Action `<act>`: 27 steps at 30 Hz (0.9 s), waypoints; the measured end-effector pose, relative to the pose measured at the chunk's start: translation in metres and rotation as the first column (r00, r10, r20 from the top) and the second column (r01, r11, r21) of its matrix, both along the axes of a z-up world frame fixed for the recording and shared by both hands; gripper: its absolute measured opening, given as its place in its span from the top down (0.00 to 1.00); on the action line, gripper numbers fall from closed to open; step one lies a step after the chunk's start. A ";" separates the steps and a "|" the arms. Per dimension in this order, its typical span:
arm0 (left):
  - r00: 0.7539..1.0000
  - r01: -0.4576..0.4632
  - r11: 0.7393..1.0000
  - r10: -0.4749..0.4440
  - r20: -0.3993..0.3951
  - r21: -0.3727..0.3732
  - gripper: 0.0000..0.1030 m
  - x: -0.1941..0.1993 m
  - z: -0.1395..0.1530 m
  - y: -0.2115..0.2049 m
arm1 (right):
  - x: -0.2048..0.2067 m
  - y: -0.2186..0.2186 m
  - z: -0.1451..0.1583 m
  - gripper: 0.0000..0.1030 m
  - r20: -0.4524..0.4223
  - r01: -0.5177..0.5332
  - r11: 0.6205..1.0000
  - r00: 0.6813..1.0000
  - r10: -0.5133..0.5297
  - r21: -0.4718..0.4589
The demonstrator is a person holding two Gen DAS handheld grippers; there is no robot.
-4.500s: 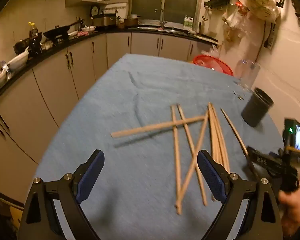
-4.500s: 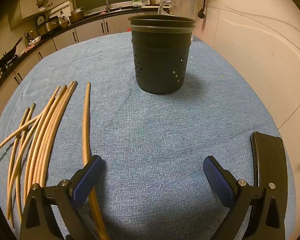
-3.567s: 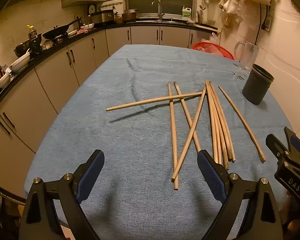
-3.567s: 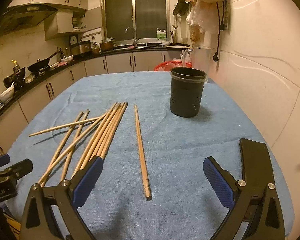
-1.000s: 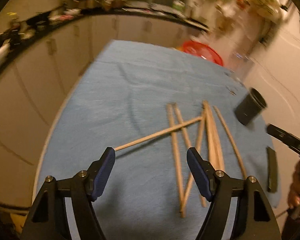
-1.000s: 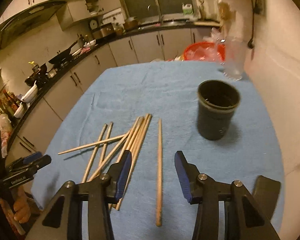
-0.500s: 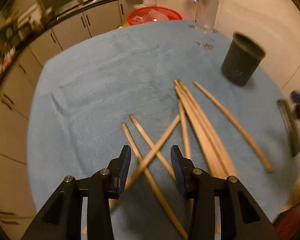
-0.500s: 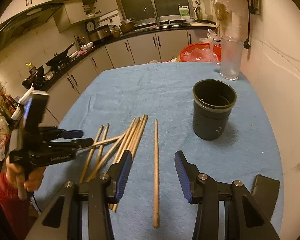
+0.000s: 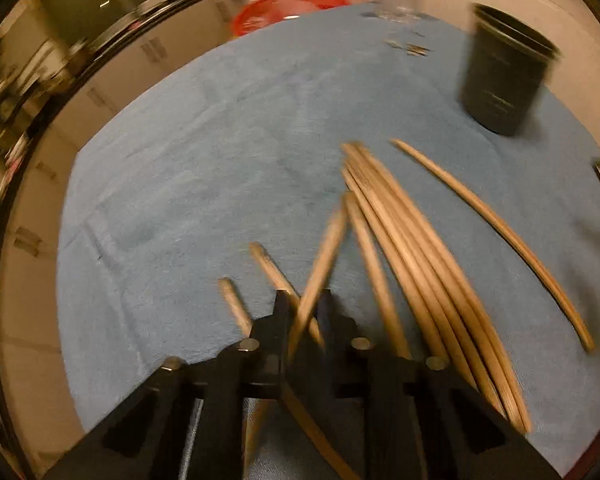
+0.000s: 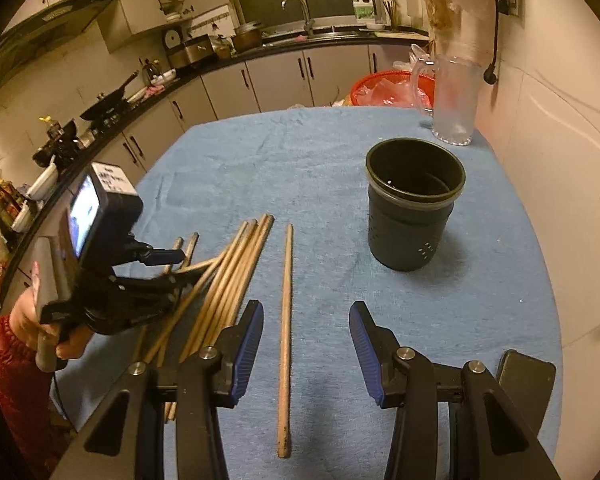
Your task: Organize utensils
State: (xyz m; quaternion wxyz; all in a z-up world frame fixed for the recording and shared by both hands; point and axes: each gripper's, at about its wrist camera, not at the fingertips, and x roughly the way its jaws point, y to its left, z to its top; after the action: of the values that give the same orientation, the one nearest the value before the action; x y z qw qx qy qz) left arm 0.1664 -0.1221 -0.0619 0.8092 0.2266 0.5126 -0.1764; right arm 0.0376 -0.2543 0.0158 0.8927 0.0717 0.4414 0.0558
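Blue cloth (image 10: 340, 152) covered your table, chopsticks fanned across it left of the dark holder (image 10: 414, 208). Your left gripper (image 9: 302, 312) was closing its jaws around one slanted chopstick (image 9: 320, 264). Your right gripper (image 10: 306, 344) hung half spread above a lone chopstick (image 10: 286, 320), touching nothing.

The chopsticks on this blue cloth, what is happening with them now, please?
A person is sorting them with two handheld grippers. The left gripper is closing its jaws on one crossed chopstick in the loose pile. The right gripper hovers open over a single chopstick. The black holder looks empty.
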 end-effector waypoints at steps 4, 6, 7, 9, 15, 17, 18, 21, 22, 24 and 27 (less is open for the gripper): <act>0.991 -0.132 0.990 0.131 -0.025 -0.056 0.89 0.007 0.002 0.019 | 0.012 0.010 -0.010 0.53 -0.038 -0.014 1.000 0.999 0.013 -0.020; 0.981 -0.191 0.978 0.188 -0.038 -0.084 0.89 0.007 0.003 0.033 | 0.019 0.019 -0.019 0.53 -0.060 -0.032 0.998 0.998 0.029 -0.049; 0.978 -0.207 0.973 0.203 -0.050 -0.101 0.89 0.008 0.004 0.039 | 0.025 0.023 -0.025 0.53 -0.077 -0.036 0.997 0.997 0.031 -0.065; 0.975 -0.218 0.967 0.210 -0.068 -0.129 0.89 0.015 0.002 0.047 | 0.034 0.028 -0.032 0.53 -0.096 -0.043 0.998 0.995 0.037 -0.056; 0.970 -0.234 0.960 0.219 -0.108 -0.151 0.89 0.022 0.004 0.058 | 0.078 0.039 -0.043 0.55 -0.150 -0.025 0.995 0.989 0.011 -0.092; 0.967 -0.239 0.959 0.221 -0.125 -0.153 0.88 0.027 0.004 0.059 | 0.091 0.046 -0.047 0.56 -0.170 -0.036 0.990 0.985 0.011 -0.140; 0.966 -0.242 0.958 0.222 -0.134 -0.154 0.88 0.033 0.003 0.058 | 0.098 0.047 -0.051 0.58 -0.183 -0.028 0.987 0.983 -0.002 -0.160; 0.959 -0.260 0.954 0.237 -0.156 -0.148 0.88 0.044 0.002 0.056 | 0.113 0.050 -0.060 0.59 -0.230 -0.039 0.979 0.973 -0.008 -0.202; 0.959 -0.256 0.956 0.234 -0.157 -0.141 0.88 0.048 0.001 0.053 | 0.118 0.050 -0.063 0.60 -0.243 -0.039 0.979 0.970 -0.011 -0.199; 0.959 -0.258 0.957 0.237 -0.155 -0.130 0.88 0.055 -0.001 0.047 | 0.123 0.054 -0.070 0.60 -0.270 -0.055 0.979 0.963 0.000 -0.196; 0.956 -0.270 0.955 0.250 -0.154 -0.126 0.88 0.063 -0.002 0.042 | 0.130 0.058 -0.076 0.62 -0.277 -0.054 0.977 0.961 -0.006 -0.208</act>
State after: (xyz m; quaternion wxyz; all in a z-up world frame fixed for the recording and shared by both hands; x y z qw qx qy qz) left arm 0.2292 -0.0802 -0.0641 0.8029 0.0849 0.5776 -0.1202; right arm 0.1680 -0.1967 -0.0602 0.8243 -0.0228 0.5656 0.0085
